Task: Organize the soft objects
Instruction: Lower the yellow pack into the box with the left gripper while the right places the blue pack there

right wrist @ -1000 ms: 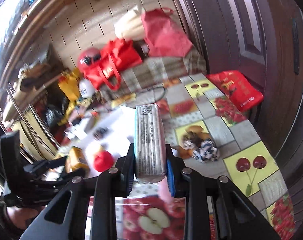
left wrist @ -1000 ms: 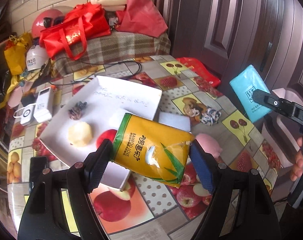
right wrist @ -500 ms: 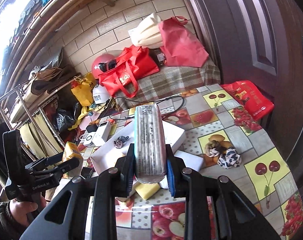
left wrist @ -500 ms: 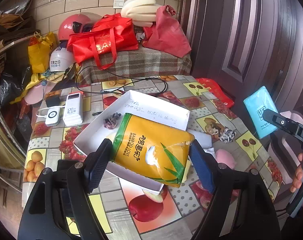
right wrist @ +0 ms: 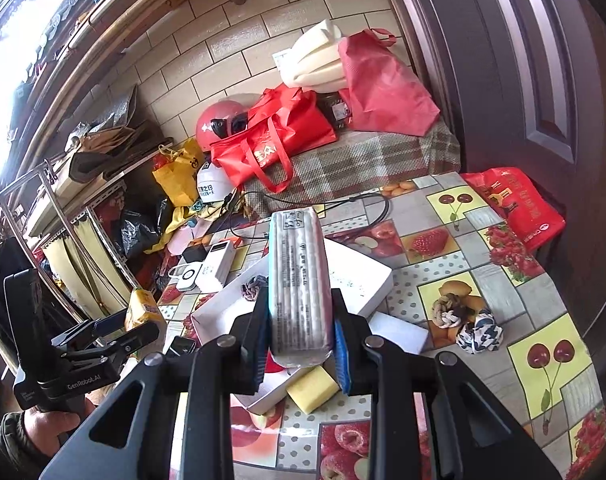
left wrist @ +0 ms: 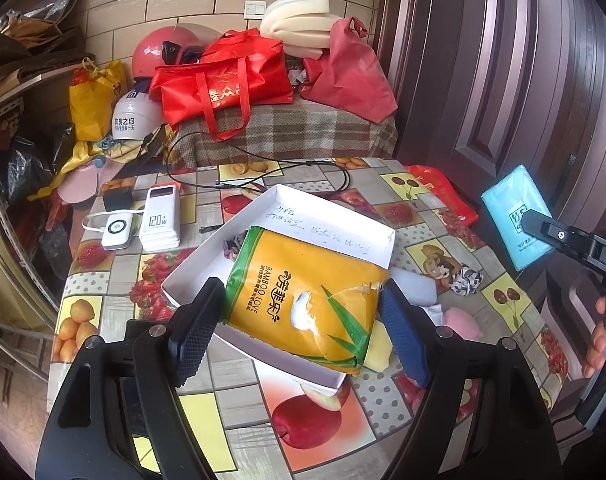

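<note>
- Above the fruit-patterned worktop (left wrist: 115,312), we hold a tissue pack in each gripper, both lifted clear of the surface.
- Our left gripper (left wrist: 303,322) has its jaws set wide and clamped on the yellow tissue pack (left wrist: 307,296), which hangs over the white box (left wrist: 191,276). The wrapper is torn on its face.
- Our right gripper (right wrist: 301,334) has its jaws drawn close on the blue tissue pack (right wrist: 299,280), held edge-on above the same box (right wrist: 367,284).
- Risk one, as we judge it: the yellow pack is soft and slack, so it may sag or slide out if we tilt it, and the tear may widen under the pads.
- Risk two: both packs are heading for one box, so our grippers could knock each other or its thin wall.
- Risk three: the braided knot (right wrist: 253,287) already lying in the box could get buried or pushed aside.
- The yellow sponge (right wrist: 313,390), white pad (right wrist: 399,334) and knotted cloths (right wrist: 467,320) wait beside the box.
</note>
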Motion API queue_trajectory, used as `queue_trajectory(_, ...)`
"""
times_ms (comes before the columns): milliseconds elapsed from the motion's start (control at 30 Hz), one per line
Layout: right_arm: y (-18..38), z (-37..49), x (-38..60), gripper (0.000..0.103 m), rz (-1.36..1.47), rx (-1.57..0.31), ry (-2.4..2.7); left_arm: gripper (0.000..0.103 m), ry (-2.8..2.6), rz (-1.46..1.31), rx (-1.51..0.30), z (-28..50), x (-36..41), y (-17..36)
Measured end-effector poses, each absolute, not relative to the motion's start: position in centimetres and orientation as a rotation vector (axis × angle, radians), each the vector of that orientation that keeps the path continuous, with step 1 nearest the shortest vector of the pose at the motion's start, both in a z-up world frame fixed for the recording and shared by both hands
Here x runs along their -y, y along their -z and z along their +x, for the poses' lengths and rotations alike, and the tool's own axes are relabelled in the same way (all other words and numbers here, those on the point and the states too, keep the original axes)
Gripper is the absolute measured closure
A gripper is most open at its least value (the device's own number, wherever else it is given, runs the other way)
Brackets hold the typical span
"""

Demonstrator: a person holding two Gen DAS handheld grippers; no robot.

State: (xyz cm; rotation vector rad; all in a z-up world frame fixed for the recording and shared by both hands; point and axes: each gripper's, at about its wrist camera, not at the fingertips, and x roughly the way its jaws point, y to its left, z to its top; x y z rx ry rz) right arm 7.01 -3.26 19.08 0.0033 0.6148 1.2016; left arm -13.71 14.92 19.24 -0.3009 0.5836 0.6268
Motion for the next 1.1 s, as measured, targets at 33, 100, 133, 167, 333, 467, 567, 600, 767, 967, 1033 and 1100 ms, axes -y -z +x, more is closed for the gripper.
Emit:
queue_trajectory(33, -19.0, 7.0, 3.1, 0.077, 0.001, -0.617, -1.204, 0.024, -0.628, -0.301, -0.585, -13.6, -14.9, -19.2)
queue_trajectory(100, -18.8, 7.1, 2.7, 0.077, -0.003, -0.623, -1.208, 0.024, -0.629, -0.304, -0.589, -13.5, -15.2, -19.0)
queue_trajectory(133, -18.7, 7.1, 2.4, 0.077, -0.006, -0.627, -1.209, 0.024, -0.629, -0.306, -0.590, -13.4, -15.4, -18.9)
queue_trajectory(167, -18.6, 7.2, 2.2, 0.077, -0.010, -0.632, -1.210, 0.024, -0.630, -0.308, -0.592, -13.3, -15.5, -18.8)
queue_trajectory(333, -17.8, 7.7, 0.8, 0.077, -0.026, -0.658, -1.213, 0.024, -0.625, -0.320, -0.611, -12.6, -16.6, -17.9)
queue_trajectory(467, -16.9, 8.0, -1.1, 0.077, -0.051, -0.689, -1.224, 0.024, -0.611, -0.345, -0.625, -11.7, -18.4, -17.2)
queue_trajectory(567, -16.1, 8.3, -3.0, 0.077, -0.070, -0.716, -1.237, 0.024, -0.606, -0.342, -0.643, -10.2, -20.1, -16.8)
queue_trajectory(600, -15.8, 8.6, -3.7, 0.077, -0.074, -0.725, -1.243, 0.024, -0.603, -0.336, -0.648, -9.7, -20.6, -16.7)
queue_trajectory(767, -13.3, 9.6, -7.8, 0.077, -0.109, -0.800, -1.258, 0.024, -0.586, -0.356, -0.686, -6.4, -24.0, -15.2)
queue_trajectory(967, -9.5, 10.5, -12.4, 0.076, -0.166, -0.902, -1.258, 0.023, -0.612, -0.478, -0.730, -4.9, -28.1, -11.9)
queue_trajectory(1033, -8.6, 10.5, -13.6, 0.075, -0.184, -0.915, -1.256, 0.021, -0.641, -0.484, -0.731, -5.0, -29.0, -11.0)
queue_trajectory(1100, -7.8, 10.7, -14.5, 0.074, -0.187, -0.921, -1.245, 0.017, -0.672, -0.475, -0.718, -5.3, -29.5, -10.6)
